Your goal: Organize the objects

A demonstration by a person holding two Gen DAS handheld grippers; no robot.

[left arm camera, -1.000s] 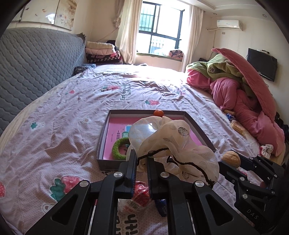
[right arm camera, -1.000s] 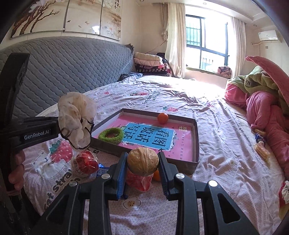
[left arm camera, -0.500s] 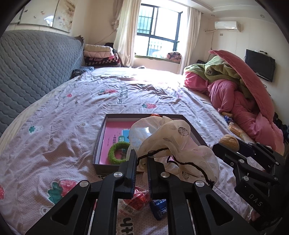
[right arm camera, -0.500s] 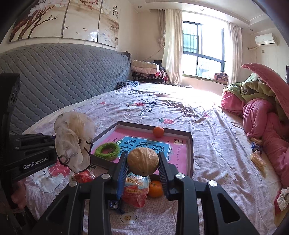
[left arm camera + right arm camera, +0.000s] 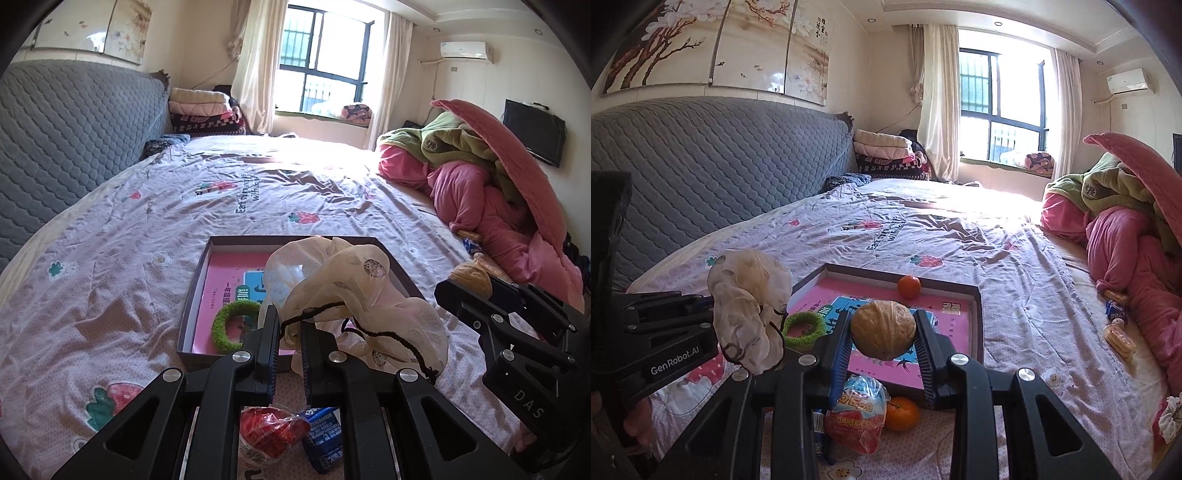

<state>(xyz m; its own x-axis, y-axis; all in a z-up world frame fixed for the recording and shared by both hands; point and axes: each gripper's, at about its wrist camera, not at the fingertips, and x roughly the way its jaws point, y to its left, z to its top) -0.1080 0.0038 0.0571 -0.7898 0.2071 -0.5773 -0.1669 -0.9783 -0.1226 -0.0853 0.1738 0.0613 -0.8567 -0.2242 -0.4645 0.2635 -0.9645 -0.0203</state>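
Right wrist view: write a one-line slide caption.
Right gripper holds a walnut above the tray; left gripper holds a scrunchie.

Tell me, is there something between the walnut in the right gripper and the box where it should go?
Nothing visible blocks it. The walnut is held in the right gripper above the near edge of the box, whose pink floor ahead lies bare between the green ring and the orange.

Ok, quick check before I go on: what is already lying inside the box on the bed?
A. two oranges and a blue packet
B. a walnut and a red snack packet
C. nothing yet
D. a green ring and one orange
D: the right wrist view shows the green ring and one orange inside the box; the walnut is clamped in the right gripper, off the bed.
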